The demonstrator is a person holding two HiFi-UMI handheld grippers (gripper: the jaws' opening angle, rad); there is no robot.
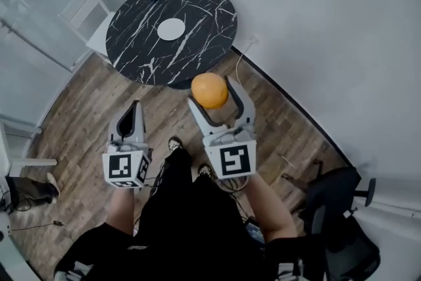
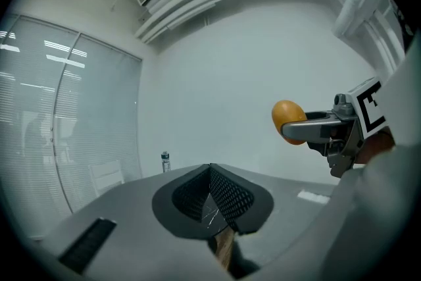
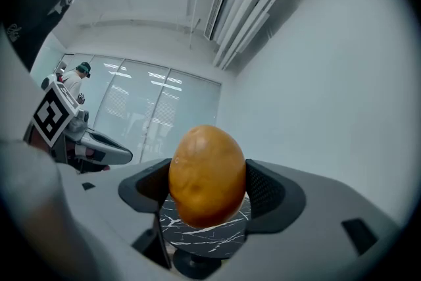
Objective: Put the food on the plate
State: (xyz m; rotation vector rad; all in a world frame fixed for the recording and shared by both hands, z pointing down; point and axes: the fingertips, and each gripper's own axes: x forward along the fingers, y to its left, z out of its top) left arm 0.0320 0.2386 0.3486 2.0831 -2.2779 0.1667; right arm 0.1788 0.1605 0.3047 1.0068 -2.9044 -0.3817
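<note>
Right claw (image 1: 212,97) grips the orange (image 1: 209,89), left claw (image 1: 134,107) is shut and empty. Keep it level and lower it gently onto the plate (image 1: 171,29) on the bench (image 1: 135,43).

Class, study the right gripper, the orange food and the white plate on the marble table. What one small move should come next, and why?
Probably carry the right gripper forward towards the table with its jaws shut. The orange food sits clamped between them, seemingly short of the table's edge, over the wooden floor, and the white plate near the table's middle is empty.
</note>
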